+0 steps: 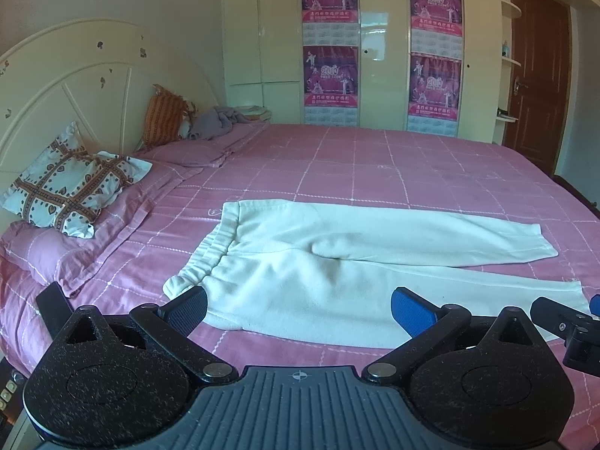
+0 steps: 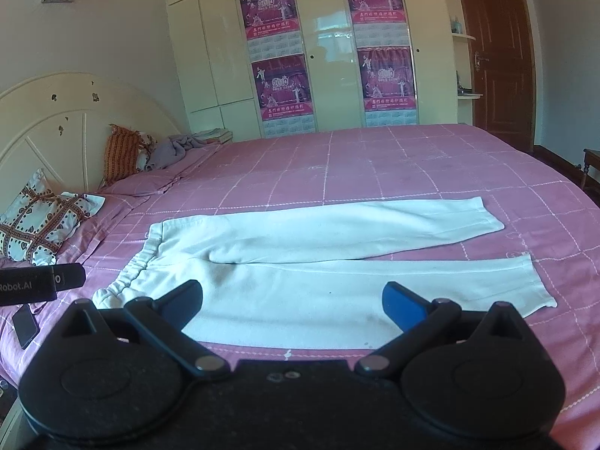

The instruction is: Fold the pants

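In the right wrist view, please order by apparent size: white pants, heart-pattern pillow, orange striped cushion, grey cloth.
1. white pants
2. heart-pattern pillow
3. orange striped cushion and grey cloth: look alike, both far from the camera, so not ranked.

Both cams sit low at the near edge of the bed (image 1: 375,157), looking across it toward the far wardrobe (image 1: 378,45). The left wrist view looks out over its own tool (image 1: 298,309), close above the waistband end of the pants (image 1: 337,262), with the right tool (image 1: 577,322) poking in at its right edge. The right wrist view sits a bit further right, behind the right tool (image 2: 292,305), and catches the left tool (image 2: 41,283) at its left edge. Both share the pants (image 2: 318,258), headboard (image 2: 56,127), wardrobe and door (image 2: 498,48).
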Demonstrator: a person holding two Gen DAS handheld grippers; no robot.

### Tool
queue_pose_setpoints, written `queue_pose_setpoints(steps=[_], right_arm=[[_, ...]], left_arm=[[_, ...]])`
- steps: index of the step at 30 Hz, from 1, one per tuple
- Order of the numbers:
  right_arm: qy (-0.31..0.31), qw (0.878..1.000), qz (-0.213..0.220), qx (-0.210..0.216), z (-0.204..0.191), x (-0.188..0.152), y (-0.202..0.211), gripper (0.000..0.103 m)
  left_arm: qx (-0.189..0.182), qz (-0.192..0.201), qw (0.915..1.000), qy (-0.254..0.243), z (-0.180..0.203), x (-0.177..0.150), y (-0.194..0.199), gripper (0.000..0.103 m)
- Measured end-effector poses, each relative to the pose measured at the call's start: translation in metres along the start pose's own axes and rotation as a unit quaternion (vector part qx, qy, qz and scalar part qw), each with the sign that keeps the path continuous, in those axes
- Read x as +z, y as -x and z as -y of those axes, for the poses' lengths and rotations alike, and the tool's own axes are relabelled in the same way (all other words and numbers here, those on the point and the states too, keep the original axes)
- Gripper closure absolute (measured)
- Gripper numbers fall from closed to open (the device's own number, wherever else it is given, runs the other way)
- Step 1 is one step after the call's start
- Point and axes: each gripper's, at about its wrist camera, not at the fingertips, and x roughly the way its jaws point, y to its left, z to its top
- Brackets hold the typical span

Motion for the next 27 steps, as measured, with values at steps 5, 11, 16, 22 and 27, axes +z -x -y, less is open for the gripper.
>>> queue_pose_setpoints(steps=[5, 11, 16, 22, 27], right_arm=[[0.012, 1.0, 0.002, -0.004, -0.002, -0.001, 0.0, 0.0], [0.019, 1.0, -0.011, -0.007, -0.003, -0.005, -0.003, 0.0], [0.017, 1.0, -0.003, 0.0, -0.005, -0.007, -0.003, 0.0], [0.021, 1.0, -0.004, -0.021, -0.007, -0.007, -0.003, 0.0], [0.02, 0.999, -0.016, -0.026, -0.01, -0.004, -0.005, 0.0]], left_arm=[[0.003, -0.004, 1.0, 0.004, -0.002, 0.0, 0.0, 0.0], [0.01, -0.007, 0.9999, 0.003, -0.005, -0.002, 0.001, 0.0], [0.011, -0.002, 0.9999, 0.003, -0.01, -0.003, -0.002, 0.0], [0.011, 0.008, 0.9999, 0.005, -0.018, -0.002, -0.01, 0.0], [0.013, 0.01, 0.9998, 0.013, -0.024, 0.002, -0.019, 0.0]])
